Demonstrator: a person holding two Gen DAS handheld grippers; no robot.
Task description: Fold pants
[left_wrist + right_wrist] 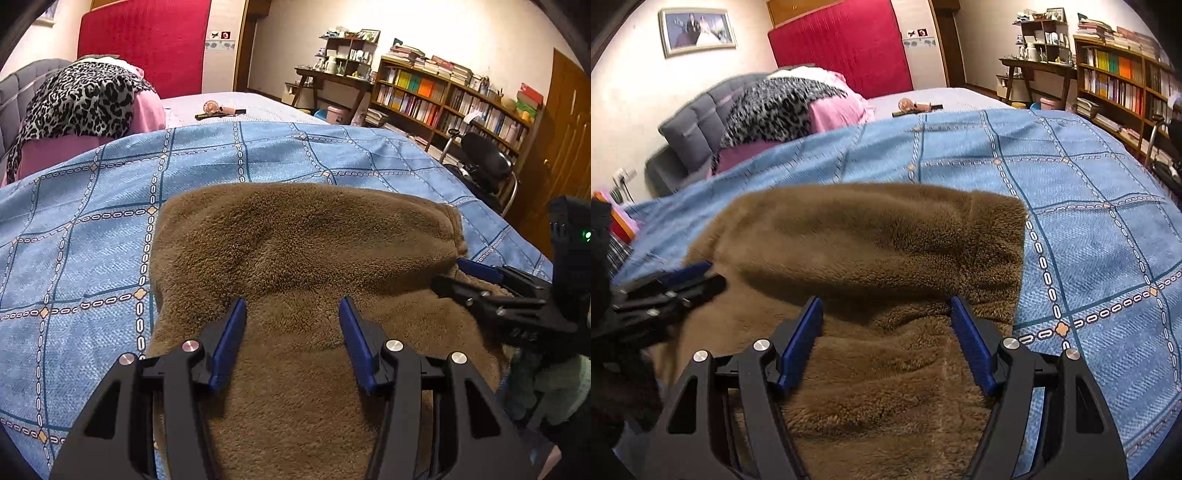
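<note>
Left wrist view: left gripper (291, 306) jaws released, parted above the brown fleece pants (303, 236); nothing pinched between them.
Right wrist view: right gripper (886, 306) jaws released, spread wide over the same pants (879, 236); nothing held.
Pants: folded over into a thick double layer, lying on the blue checked bedspread (81, 229).
Bed, far end: leopard-print cloth (81, 99) draped over pink bedding.
Right wall: bookshelf (443, 96) full of books.

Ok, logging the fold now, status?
Left hand-held gripper open, right hand-held gripper open, both empty. Brown fleece pants folded over on blue bedspread. Nothing in the way.
</note>
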